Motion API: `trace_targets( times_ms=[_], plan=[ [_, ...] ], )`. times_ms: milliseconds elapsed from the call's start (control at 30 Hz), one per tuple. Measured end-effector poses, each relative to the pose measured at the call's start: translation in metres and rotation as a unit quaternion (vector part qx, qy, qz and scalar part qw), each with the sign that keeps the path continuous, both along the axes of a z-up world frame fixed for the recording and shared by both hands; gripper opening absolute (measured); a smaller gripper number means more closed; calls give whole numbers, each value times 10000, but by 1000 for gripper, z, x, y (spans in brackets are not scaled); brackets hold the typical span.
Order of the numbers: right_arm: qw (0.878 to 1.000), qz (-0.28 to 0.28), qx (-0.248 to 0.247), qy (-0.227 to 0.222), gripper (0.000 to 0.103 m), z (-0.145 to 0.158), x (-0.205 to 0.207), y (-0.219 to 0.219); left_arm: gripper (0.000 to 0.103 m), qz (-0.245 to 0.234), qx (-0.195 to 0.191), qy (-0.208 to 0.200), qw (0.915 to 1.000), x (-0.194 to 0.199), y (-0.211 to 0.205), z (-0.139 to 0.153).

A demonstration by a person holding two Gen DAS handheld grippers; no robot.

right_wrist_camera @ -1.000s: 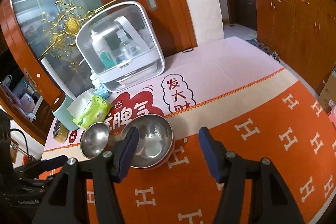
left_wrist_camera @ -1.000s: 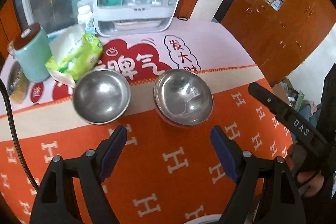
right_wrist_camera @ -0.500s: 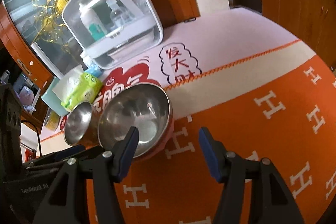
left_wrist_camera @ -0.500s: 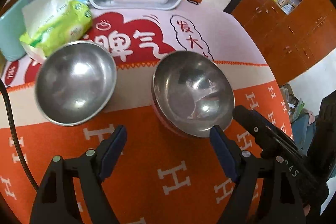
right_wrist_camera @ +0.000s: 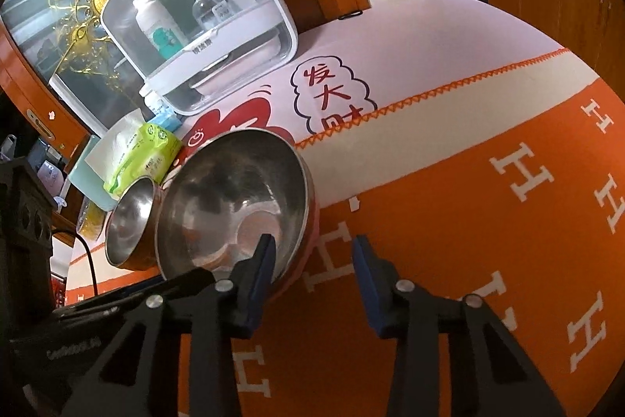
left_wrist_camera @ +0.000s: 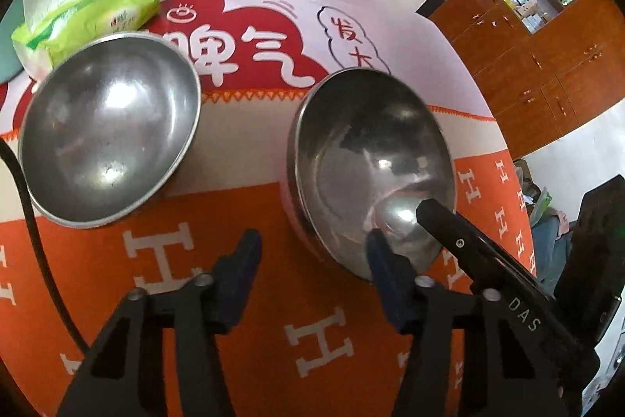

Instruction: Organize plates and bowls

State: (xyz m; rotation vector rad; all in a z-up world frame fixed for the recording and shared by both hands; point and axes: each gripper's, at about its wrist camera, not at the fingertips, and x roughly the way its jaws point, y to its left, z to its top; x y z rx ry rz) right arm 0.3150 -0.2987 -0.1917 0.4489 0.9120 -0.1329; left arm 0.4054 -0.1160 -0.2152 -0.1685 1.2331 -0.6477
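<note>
Closing, the left hand-held gripper (left_wrist_camera: 312, 249) is straddling the near rim of the right steel bowl (left_wrist_camera: 371, 159) on the table (left_wrist_camera: 273, 299), pads not yet pressing. The right hand-held gripper (right_wrist_camera: 312, 253) is closing around the same bowl's right rim, while the left steel bowl (left_wrist_camera: 109, 124) is sitting just beside it.

I am angling both grippers steeply down at the red-sided steel bowl (left_wrist_camera: 371, 163). My left gripper (left_wrist_camera: 312, 253) is closing astride its near rim; my right gripper (right_wrist_camera: 312, 256) is closing astride its right rim.
</note>
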Motion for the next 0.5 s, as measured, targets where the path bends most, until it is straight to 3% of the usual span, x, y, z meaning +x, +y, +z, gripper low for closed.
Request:
trace_targets(
  times_ms=[167,367,500],
  plan=[
    [10000,58,69,26,30,-2,0,3,43,22,-91,147,9998,1,2,-6],
    [9997,178,108,113,19,-6,-1,11,21,-16,-190,454,9988,-4,2,-14],
    [9996,213,47,155,14,-6,-3,14,17,-45,-96,479,9988,-7,2,-14]
  ],
)
